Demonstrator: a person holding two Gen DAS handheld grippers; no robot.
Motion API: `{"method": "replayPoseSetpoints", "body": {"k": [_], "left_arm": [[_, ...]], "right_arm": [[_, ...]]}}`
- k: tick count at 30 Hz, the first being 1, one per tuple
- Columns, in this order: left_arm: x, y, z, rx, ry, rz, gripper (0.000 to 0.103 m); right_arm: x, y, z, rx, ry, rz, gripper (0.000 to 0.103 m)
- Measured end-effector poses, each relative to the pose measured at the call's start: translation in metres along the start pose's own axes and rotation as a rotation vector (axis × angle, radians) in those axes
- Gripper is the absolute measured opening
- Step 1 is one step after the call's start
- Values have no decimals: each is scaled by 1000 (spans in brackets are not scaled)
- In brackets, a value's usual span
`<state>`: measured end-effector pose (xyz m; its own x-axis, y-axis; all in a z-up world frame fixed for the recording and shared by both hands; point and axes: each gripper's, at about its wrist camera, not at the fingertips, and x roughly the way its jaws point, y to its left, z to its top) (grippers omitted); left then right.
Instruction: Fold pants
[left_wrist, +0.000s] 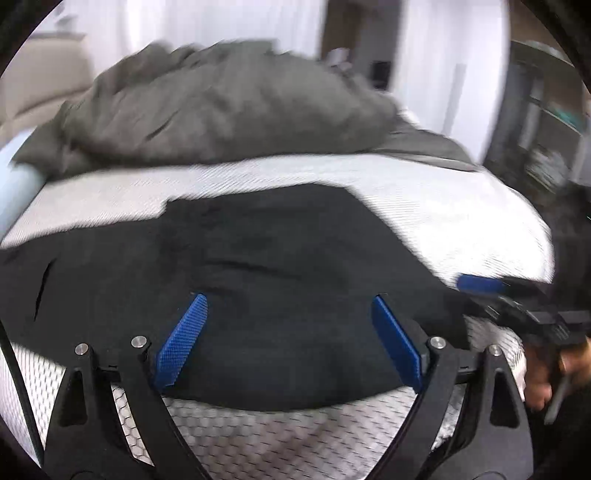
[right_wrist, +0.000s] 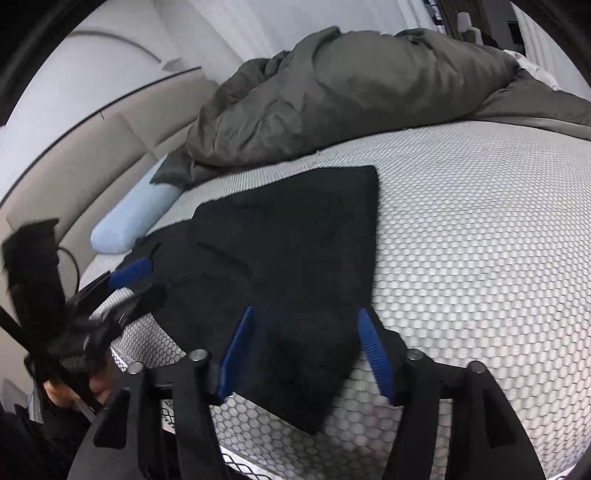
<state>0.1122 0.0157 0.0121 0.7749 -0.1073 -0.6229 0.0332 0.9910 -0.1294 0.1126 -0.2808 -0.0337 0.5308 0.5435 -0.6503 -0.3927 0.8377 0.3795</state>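
The black soft-fabric pants (right_wrist: 288, 258) lie flat on the white honeycomb-mesh mattress (right_wrist: 472, 258), toward its near edge, in a compact folded shape with one straight edge on their right side and a corner pointing to the far side of the bed. In the left wrist view the same dark cloth (left_wrist: 258, 277) spreads wide across the mattress (left_wrist: 461, 218), with a few shallow creases on top.

The right gripper (right_wrist: 306, 354) hovers over the near corner of the pants, its blue textured fingers (right_wrist: 236, 354) spread wide with cloth showing between them, gripping nothing. The left gripper (left_wrist: 291, 339) sits above the near edge of the pants, its blue pads (left_wrist: 181, 343) likewise wide apart and holding nothing.

Beyond the pants, a crumpled olive-grey duvet (right_wrist: 351, 96) is heaped across the far part of the mattress. A pale blue bolster-shaped pillow (right_wrist: 136, 218) lies at the left, against a beige padded headboard (right_wrist: 74, 155).
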Motion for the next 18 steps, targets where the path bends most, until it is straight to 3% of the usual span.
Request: {"method": "replayPoseSetpoints", "body": {"k": [1, 5, 12, 14, 18], "left_arm": [[8, 9, 0, -40, 29, 18, 89], [23, 24, -1, -113, 65, 37, 89], [37, 21, -7, -15, 99, 82, 89], [41, 22, -7, 4, 107, 75, 89], [34, 23, -11, 31, 93, 94, 89]], "right_arm": [[4, 6, 0, -14, 0, -7, 82], [22, 39, 0, -112, 7, -63, 88], [50, 69, -6, -207, 53, -78, 89], [59, 66, -13, -226, 95, -108, 89], [48, 52, -25, -255, 76, -214, 89]]}}
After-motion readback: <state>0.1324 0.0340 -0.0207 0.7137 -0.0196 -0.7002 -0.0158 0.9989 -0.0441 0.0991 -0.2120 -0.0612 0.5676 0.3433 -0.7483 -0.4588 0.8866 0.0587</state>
